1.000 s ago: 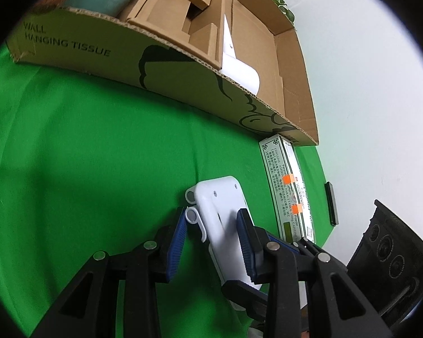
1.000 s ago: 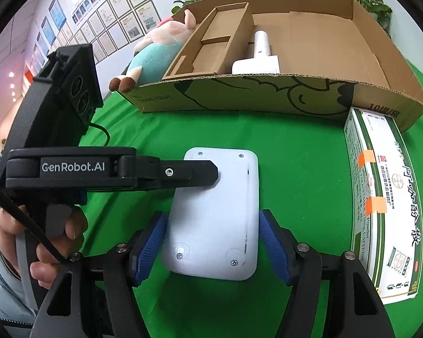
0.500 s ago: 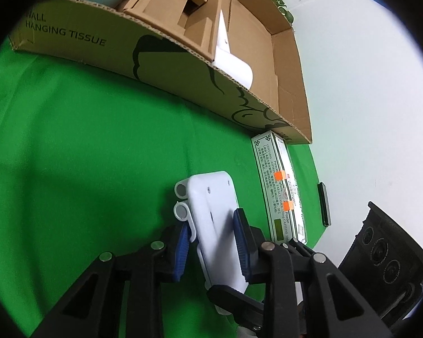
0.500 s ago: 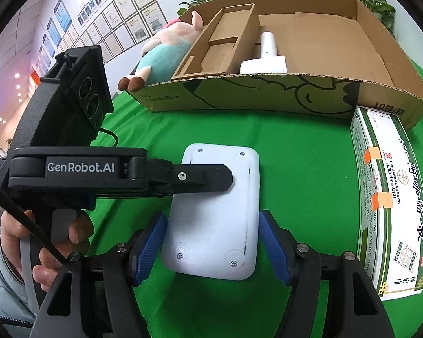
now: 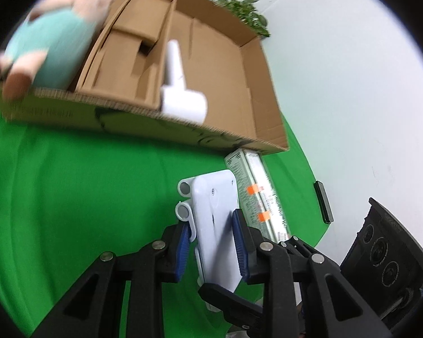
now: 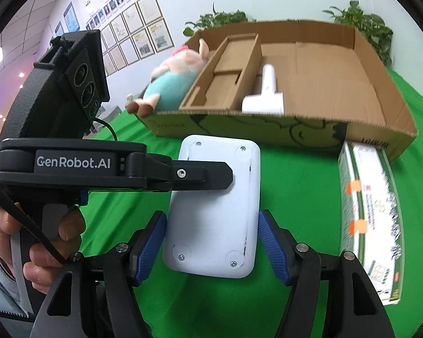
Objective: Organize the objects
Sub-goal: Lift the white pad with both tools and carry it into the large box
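Note:
A flat white plastic device [image 6: 215,211] with rounded corners is held above the green cloth. My left gripper [image 5: 213,242] is shut on its long edge; the device [image 5: 215,225] shows between the blue pads. In the right wrist view the left gripper's black finger [image 6: 189,176] lies across the device's top. My right gripper [image 6: 213,249] is open, its blue pads standing just either side of the device's near end. An open cardboard box [image 6: 375,129] lies beyond, holding a white roller-shaped tool [image 6: 265,95].
A green and white carton [image 6: 369,219] lies on the cloth to the right. A plush pig [image 6: 174,79] leans on the box's left end. Cardboard dividers [image 6: 225,76] fill the box's left part. A small black bar [image 5: 323,201] lies near the cloth's right edge.
The left gripper closed on the white device and lifted it off the cloth. Both views rose and tilted, showing more of the box interior. The right gripper stayed open around the device.

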A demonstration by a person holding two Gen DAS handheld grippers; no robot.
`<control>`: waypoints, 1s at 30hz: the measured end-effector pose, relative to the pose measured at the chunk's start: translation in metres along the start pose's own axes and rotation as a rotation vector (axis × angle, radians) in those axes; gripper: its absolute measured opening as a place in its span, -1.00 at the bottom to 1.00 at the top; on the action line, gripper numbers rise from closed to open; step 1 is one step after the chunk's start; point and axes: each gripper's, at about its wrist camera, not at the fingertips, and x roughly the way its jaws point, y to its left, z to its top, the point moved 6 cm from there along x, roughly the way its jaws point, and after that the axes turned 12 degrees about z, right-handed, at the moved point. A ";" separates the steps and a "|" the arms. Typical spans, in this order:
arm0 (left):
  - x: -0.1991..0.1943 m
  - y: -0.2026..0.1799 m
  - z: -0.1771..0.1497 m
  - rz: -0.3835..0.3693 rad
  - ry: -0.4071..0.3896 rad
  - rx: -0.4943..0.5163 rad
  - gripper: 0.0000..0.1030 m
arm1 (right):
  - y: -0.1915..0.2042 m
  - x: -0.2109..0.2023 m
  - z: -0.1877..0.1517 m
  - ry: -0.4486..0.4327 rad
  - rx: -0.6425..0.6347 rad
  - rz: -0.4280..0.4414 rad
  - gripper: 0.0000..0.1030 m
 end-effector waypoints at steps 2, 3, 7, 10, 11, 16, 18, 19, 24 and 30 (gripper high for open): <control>-0.007 -0.009 0.006 0.004 -0.022 0.030 -0.49 | 0.001 -0.006 0.007 -0.024 -0.004 -0.008 0.24; -0.012 -0.012 0.009 0.005 -0.032 0.044 -0.49 | 0.002 -0.008 0.009 -0.033 -0.005 -0.011 0.24; -0.028 -0.030 0.027 0.008 -0.079 0.113 -0.51 | 0.003 -0.020 0.026 -0.078 -0.017 -0.026 0.24; -0.039 -0.049 0.045 0.018 -0.125 0.170 -0.51 | 0.002 -0.030 0.047 -0.119 -0.034 -0.047 0.24; -0.037 -0.058 0.052 0.023 -0.136 0.189 -0.51 | 0.002 -0.032 0.052 -0.129 -0.035 -0.048 0.24; -0.052 -0.080 0.087 0.039 -0.177 0.262 -0.51 | -0.005 -0.050 0.090 -0.194 -0.049 -0.061 0.23; -0.054 -0.088 0.102 0.051 -0.188 0.290 -0.51 | -0.009 -0.056 0.107 -0.211 -0.058 -0.066 0.24; -0.055 -0.089 0.105 0.053 -0.193 0.295 -0.51 | -0.011 -0.057 0.114 -0.211 -0.068 -0.069 0.24; -0.057 -0.103 0.139 0.051 -0.212 0.310 -0.51 | -0.024 -0.063 0.154 -0.227 -0.081 -0.065 0.24; -0.037 -0.104 0.166 0.041 -0.178 0.295 -0.51 | -0.047 -0.060 0.188 -0.217 -0.044 -0.056 0.24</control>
